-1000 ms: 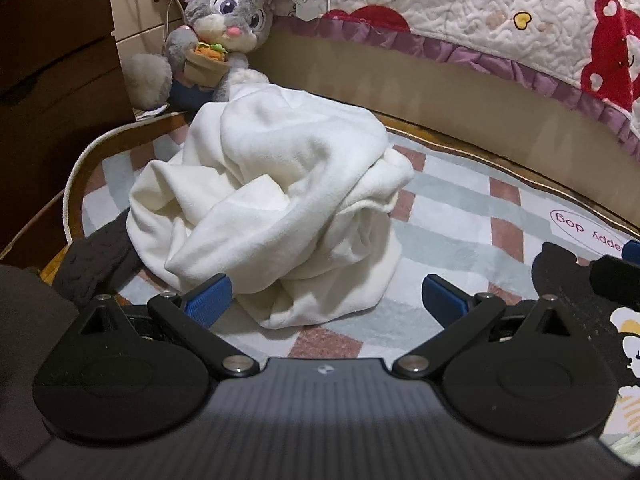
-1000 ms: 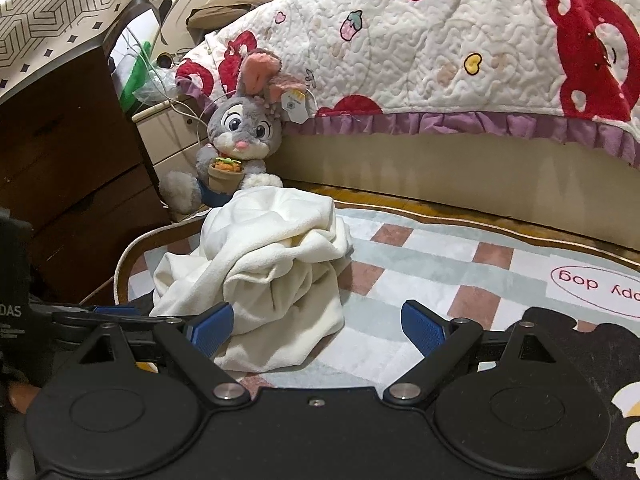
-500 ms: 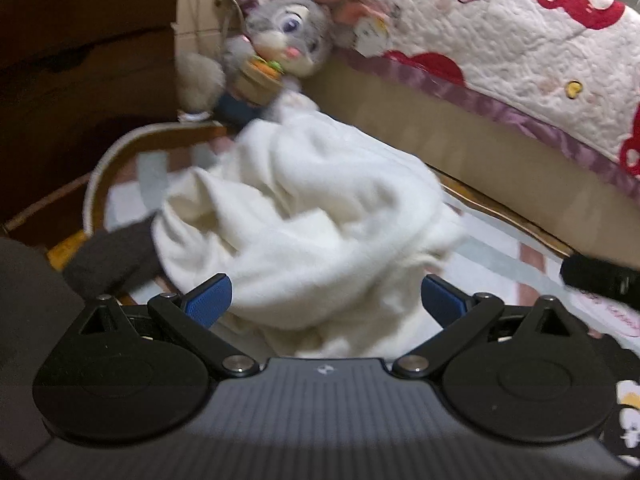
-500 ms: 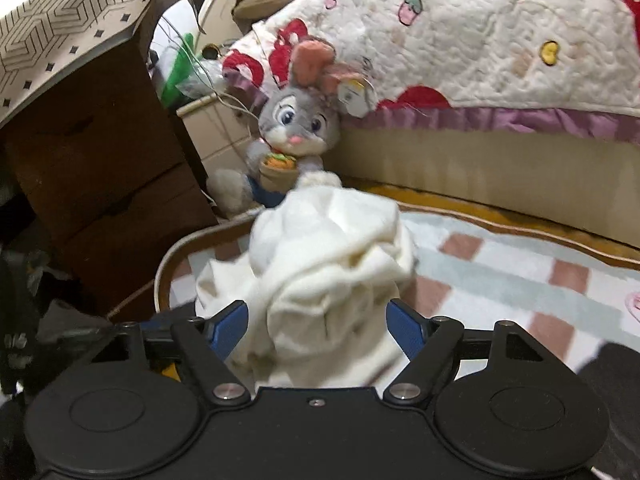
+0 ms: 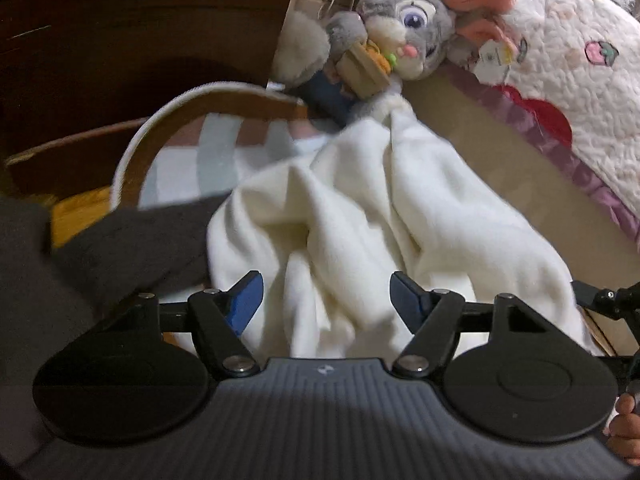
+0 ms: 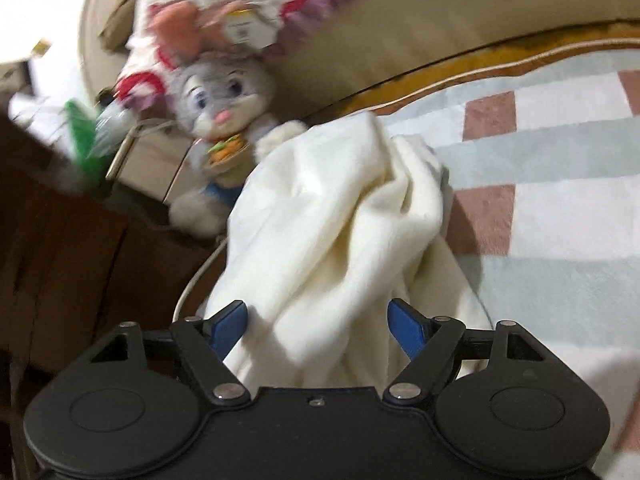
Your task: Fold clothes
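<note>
Cream fleece garment (image 5: pixel 360 216), crumpled in a heap on the checked rug (image 6: pixel 560 200), with its far end touching the grey plush rabbit (image 5: pixel 404 28) that leans against the bed base (image 5: pixel 500 152). A dark grey cloth (image 5: pixel 132 240) lies just to the left of the heap.

Left gripper (image 5: pixel 326 300): the blue pads stand apart with a ridge of the cream fabric between them; the jaws are closing, yet neither pad can be seen pressing on the cloth. Right gripper (image 6: pixel 316 324): the pads stand wide on either side of the near end of the heap, and the jaws are opening a little; no grip is visible.

Step in hand, as judged: the first pick-up. Nothing of the fold has been made, since the garment is a bundle with no edge, sleeve or hem laid out.

Next move, as judged: each tool needs a firm pinch on a separate part of the fabric, ideally an edge or corner, so that the bundle can be lifted, shaken open and spread flat on the rug. A pinch on a mid-fold would raise only a lump.

Writing: a paper tag (image 5: pixel 494 56) hangs at the rabbit's ear; its print is too small and blurred to read. No other lettering can be made out.
</note>
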`<state>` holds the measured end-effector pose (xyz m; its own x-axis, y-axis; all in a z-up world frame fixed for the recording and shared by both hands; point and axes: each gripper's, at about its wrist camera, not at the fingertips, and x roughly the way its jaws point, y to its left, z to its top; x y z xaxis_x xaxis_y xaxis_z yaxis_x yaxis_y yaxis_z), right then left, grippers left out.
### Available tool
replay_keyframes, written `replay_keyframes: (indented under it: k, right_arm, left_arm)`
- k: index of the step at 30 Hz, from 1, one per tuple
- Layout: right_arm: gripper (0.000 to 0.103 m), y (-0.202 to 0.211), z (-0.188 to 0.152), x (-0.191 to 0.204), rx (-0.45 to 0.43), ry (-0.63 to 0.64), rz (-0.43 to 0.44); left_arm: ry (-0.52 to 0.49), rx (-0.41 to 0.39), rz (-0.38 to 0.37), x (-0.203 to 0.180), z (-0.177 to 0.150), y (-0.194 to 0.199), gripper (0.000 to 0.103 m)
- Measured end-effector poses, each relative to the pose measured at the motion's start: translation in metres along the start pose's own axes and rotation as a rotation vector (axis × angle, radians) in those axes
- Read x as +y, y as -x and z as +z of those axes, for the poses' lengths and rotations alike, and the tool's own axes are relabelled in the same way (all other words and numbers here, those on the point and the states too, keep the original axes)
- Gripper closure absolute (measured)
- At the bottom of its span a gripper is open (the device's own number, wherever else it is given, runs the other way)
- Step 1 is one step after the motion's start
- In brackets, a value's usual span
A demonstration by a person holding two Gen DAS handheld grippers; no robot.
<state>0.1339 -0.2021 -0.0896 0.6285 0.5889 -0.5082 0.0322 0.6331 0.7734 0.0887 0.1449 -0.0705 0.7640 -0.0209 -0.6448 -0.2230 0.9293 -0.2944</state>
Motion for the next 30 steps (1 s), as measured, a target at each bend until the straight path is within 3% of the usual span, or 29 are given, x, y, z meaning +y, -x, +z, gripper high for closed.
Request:
replay_keyframes:
  k: [3, 5, 7, 9, 10, 11, 12, 13, 17, 20, 23, 27, 30]
  right_arm:
    - [0.011, -0.023, 0.016, -0.007, -0.007, -0.032, -0.048]
    - [0.005, -0.043, 0.020, -0.015, 0.017, -0.055, -0.080]
    - [0.004, -0.065, 0.021, -0.026, 0.061, -0.079, -0.097]
    - [0.005, -0.081, 0.018, -0.034, 0.091, -0.129, -0.069]
    - [0.012, -0.083, 0.013, -0.038, 0.106, -0.181, -0.003]
    - [0.021, -0.085, 0.008, -0.042, 0.121, -0.236, 0.067]
    - [0.023, -0.087, 0.003, -0.046, 0.136, -0.291, 0.137]
    - [0.027, -0.088, -0.002, -0.049, 0.151, -0.345, 0.208]
    - [0.036, -0.075, -0.016, -0.045, 0.176, -0.393, 0.348]
    - [0.037, -0.052, -0.021, -0.034, 0.182, -0.369, 0.423]
    - [0.037, -0.015, -0.025, -0.018, 0.156, -0.274, 0.462]
    - [0.037, 0.055, -0.048, -0.007, 0.094, -0.134, 0.467]
    - [0.036, 0.096, -0.062, -0.008, 0.057, -0.103, 0.460]
  left_arm:
    - [-0.018, 0.053, -0.015, -0.001, 0.009, -0.036, 0.028]
    - [-0.009, 0.130, -0.041, -0.004, 0.008, -0.065, 0.014]
    - [0.000, 0.207, -0.068, -0.006, 0.007, -0.095, 0.012]
    - [0.040, 0.272, -0.100, -0.005, 0.005, -0.116, 0.011]
    - [0.039, 0.283, -0.111, -0.006, 0.004, -0.121, 0.012]
    - [0.018, 0.279, -0.130, -0.008, 0.004, -0.119, 0.022]
    - [0.015, 0.280, -0.163, -0.009, 0.005, -0.115, 0.028]
    - [0.021, 0.284, -0.201, -0.009, 0.007, -0.110, 0.043]
    - [0.035, 0.296, -0.319, -0.011, 0.008, -0.091, 0.061]
    - [0.001, 0.255, -0.417, -0.021, 0.004, -0.064, 0.069]
    - [-0.104, 0.192, -0.497, -0.038, -0.012, -0.027, 0.070]
    - [-0.165, 0.168, -0.601, -0.058, -0.037, 0.014, 0.076]
    - [-0.187, 0.161, -0.662, -0.073, -0.052, 0.040, 0.078]
